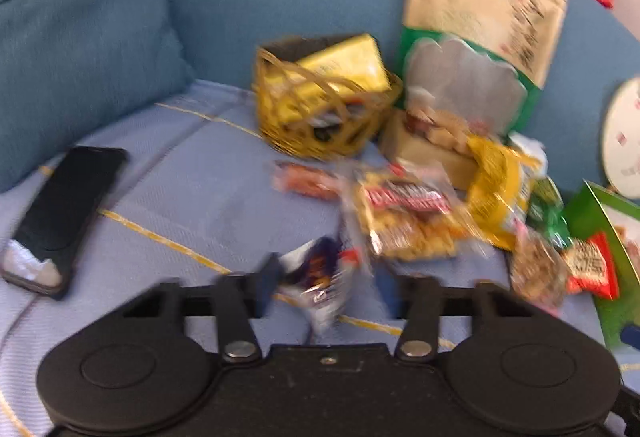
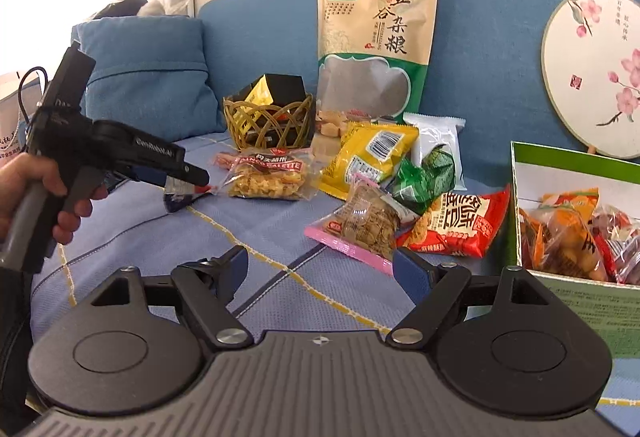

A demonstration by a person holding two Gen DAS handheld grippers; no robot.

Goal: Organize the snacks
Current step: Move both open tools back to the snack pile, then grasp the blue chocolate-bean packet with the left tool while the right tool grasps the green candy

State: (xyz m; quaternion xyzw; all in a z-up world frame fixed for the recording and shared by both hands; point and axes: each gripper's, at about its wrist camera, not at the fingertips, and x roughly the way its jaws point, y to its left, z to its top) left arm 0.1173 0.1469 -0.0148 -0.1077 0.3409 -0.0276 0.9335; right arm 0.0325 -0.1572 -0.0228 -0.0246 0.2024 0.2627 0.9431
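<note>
My left gripper (image 1: pixel 326 281) is open around a small blue-and-white snack packet (image 1: pixel 320 277) on the blue sofa cover; its fingers do not press it. In the right wrist view the left gripper (image 2: pixel 192 179) hovers over that packet (image 2: pixel 180 195). A woven basket (image 1: pixel 324 105) with a yellow pack stands behind; it also shows in the right wrist view (image 2: pixel 268 121). My right gripper (image 2: pixel 320 269) is open and empty, just in front of a pink-edged snack pack (image 2: pixel 364 225). Loose snack packs (image 2: pixel 372 157) lie in a pile.
A green box (image 2: pixel 576 293) with several snacks stands at the right. A tall grain pouch (image 2: pixel 376 41) leans on the sofa back, a round fan (image 2: pixel 592 73) beside it. A black phone (image 1: pixel 60 213) lies at the left near a blue cushion (image 1: pixel 80 37).
</note>
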